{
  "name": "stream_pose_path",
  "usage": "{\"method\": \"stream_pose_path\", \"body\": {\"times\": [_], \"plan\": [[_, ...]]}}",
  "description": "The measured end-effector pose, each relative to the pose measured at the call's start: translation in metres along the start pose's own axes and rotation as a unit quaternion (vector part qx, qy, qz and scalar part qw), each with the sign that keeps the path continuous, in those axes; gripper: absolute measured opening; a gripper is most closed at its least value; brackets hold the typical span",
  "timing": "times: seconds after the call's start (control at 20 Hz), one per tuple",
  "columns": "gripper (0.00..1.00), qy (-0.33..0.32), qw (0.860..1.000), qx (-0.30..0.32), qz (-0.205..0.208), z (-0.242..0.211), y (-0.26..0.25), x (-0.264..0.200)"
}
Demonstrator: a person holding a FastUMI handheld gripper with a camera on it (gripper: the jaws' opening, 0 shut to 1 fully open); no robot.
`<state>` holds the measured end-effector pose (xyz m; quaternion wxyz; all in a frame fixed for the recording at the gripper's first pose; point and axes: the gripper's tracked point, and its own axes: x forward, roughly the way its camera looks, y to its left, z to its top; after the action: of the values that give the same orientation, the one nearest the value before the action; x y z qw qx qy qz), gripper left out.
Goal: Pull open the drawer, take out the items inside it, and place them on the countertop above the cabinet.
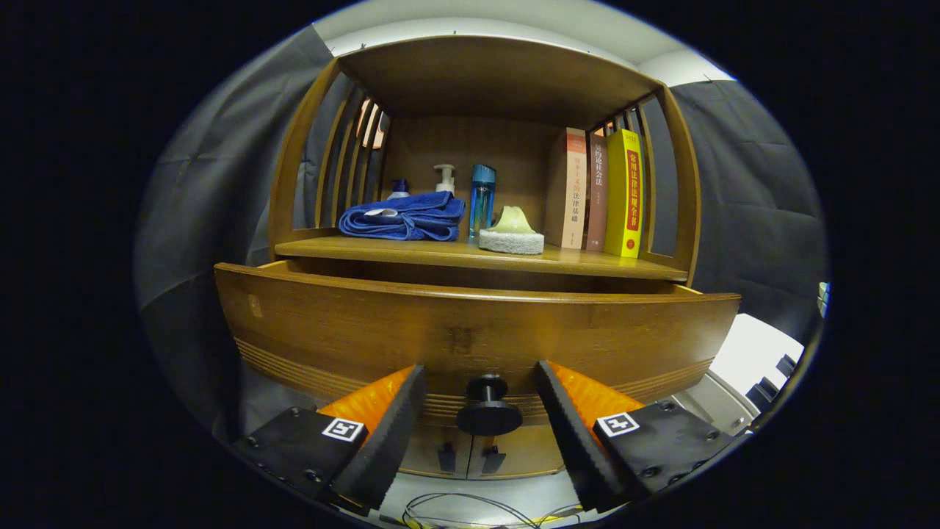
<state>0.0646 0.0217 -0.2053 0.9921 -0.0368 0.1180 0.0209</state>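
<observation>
The wooden drawer stands pulled out below the worktop, its black knob facing forward. The tongs are spread wide, fingers either side of the knob, touching nothing. On the worktop: a blue towel, bottles, a sponge, 3 books.

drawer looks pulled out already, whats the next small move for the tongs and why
Probably back the tongs off the knob and lift them over the drawer front. They stand open either side of the knob without gripping it, and the drawer sits out from under the countertop.
</observation>
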Motion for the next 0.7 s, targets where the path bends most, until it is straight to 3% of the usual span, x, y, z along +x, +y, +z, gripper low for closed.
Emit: {"method": "stream_pose_path", "body": {"times": [0.7], "plan": [[0.99,0.008,1.0,-0.003,-0.003,0.002,-0.001,0.056]]}}
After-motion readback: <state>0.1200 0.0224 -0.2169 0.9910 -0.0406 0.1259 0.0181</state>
